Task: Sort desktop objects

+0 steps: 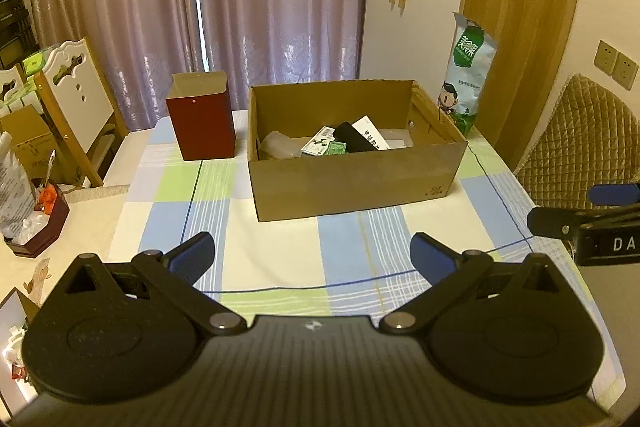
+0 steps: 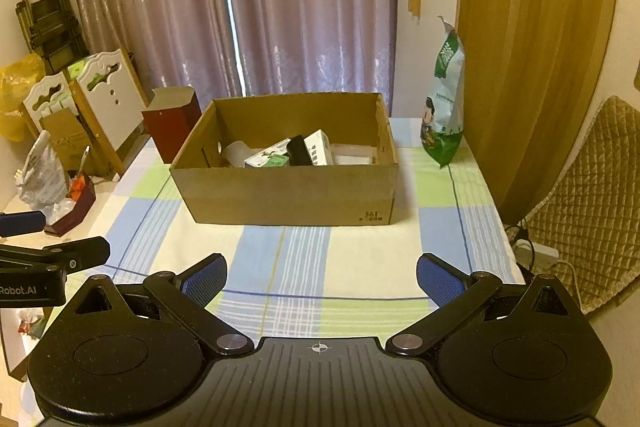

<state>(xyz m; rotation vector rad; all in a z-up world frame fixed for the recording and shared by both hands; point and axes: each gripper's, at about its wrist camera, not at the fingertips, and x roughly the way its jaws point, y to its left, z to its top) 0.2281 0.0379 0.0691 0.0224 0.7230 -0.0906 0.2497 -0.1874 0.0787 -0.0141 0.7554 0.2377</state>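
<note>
Holding small packets, cardboard box sits beside red box.

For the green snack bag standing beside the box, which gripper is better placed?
Probably the right gripper: the snack bag stands right of the cardboard box, on its side. Both grippers are open, holding nothing.

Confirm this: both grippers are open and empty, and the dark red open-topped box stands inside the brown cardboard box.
Not quite. The dark red open-topped box stands on the tablecloth beside the brown cardboard box, outside it, as the left wrist view shows. Both grippers are open and empty.
</note>
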